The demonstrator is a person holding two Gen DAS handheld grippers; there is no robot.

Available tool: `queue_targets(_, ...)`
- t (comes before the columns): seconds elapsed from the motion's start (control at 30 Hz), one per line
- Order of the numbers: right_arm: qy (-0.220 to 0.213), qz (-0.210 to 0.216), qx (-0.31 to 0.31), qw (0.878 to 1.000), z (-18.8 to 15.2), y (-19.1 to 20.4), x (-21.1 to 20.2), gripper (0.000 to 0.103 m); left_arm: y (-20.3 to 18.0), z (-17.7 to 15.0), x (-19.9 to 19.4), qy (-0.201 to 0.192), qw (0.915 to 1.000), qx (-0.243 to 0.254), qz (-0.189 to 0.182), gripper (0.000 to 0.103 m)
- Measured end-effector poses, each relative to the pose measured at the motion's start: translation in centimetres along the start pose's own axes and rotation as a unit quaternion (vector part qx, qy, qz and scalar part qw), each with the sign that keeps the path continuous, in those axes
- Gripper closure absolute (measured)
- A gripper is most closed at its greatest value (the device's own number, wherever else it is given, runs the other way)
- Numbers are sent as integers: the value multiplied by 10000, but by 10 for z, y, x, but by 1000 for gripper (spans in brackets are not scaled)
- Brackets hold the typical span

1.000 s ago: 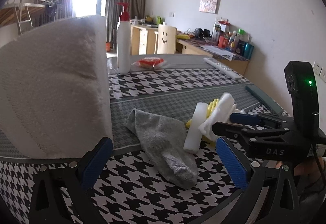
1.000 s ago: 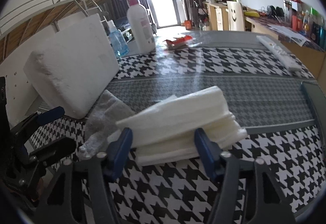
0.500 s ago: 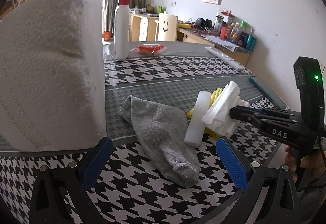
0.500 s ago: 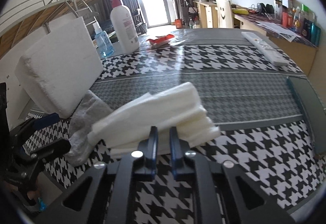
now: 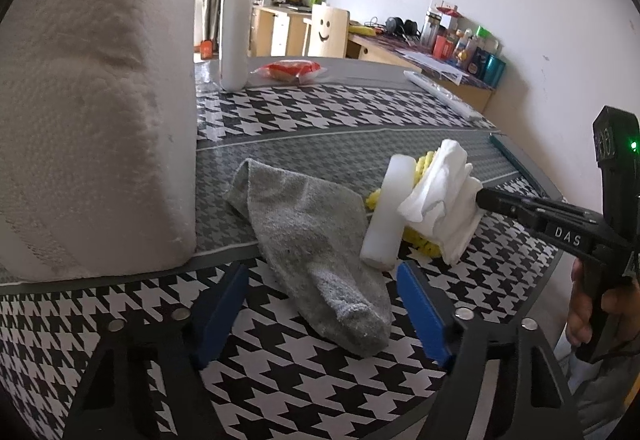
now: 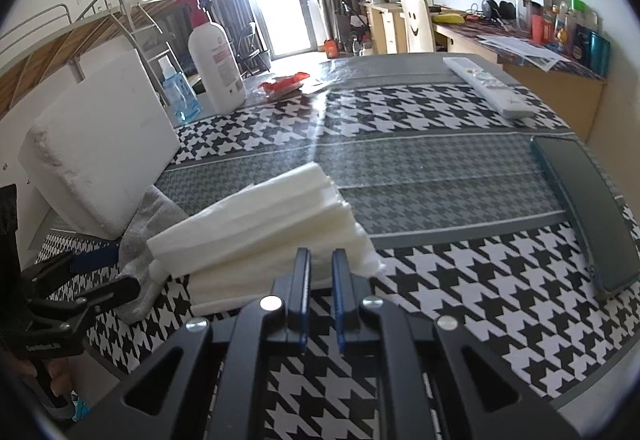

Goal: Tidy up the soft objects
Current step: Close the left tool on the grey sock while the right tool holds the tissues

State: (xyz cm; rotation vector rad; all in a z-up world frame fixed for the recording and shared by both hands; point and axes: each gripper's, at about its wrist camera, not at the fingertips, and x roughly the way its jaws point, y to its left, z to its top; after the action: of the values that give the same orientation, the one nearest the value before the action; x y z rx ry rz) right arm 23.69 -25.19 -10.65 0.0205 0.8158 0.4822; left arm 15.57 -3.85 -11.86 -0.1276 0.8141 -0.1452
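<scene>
Now, right gripper (image 5: 482,196) pinches the folded white cloth stack (image 6: 264,224); left gripper (image 5: 322,314), closing round the grey sock (image 5: 316,244) beside it, should grab mid-sock w/ care.

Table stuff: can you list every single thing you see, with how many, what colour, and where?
Foam block: one, white, left side of table.
Sock: one, grey, flat beside the foam.
Folded cloth: one, white, in the right gripper's jaws.
Sponge bar: one, white, leaning by the cloth.
Yellow thing: yellow, under the cloth, unclear.
Pump bottle: one, white, red top, far side.
Spray bottle: one, blue, behind the foam.
Packet: one, red, near the pump bottle.
Remote: one, white, far right.
Left gripper: closing around the sock's toe.
Right gripper: shut on the cloth.
</scene>
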Motion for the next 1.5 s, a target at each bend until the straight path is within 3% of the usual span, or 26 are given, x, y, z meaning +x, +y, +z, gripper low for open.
queue_targets(0.2,22,-30,56,10000,1,-1,-3,85,-3,-1,3,111,9999,79,-21,45)
queue_targets(0.27,5,3,81,10000,1,1,-3,60,-4,-1,4,119,9999,91,-37,49)
queue_targets(0.33,-54,107,119,9999,2,3,-4,47,-4,-1,3,129,9999,111,-21,56)
queue_targets(0.57,65,369,106,9992,6,25,6,45,-4,0,4,134,9998,131,-55,82)
queue_targets(0.7,122,423,299,9986,12,26,12,41,-4,-1,2,91,9998,175,-76,88)
queue_targets(0.97,158,518,436,9976,16,36,15,33,-3,-3,-4,30,9997,192,-116,88)
queue_targets(1.3,170,579,546,9967,14,37,23,33,-1,-5,-9,-12,9996,249,-124,88)
queue_targets(1.33,168,588,540,9967,14,37,23,43,-1,-5,-9,-13,9996,239,-121,88)
queue_targets(1.37,192,601,549,9965,15,36,24,60,-1,-5,-9,-10,9997,227,-120,88)
queue_targets(1.5,236,656,587,9958,16,33,25,87,-1,-5,-9,3,9997,209,-139,88)
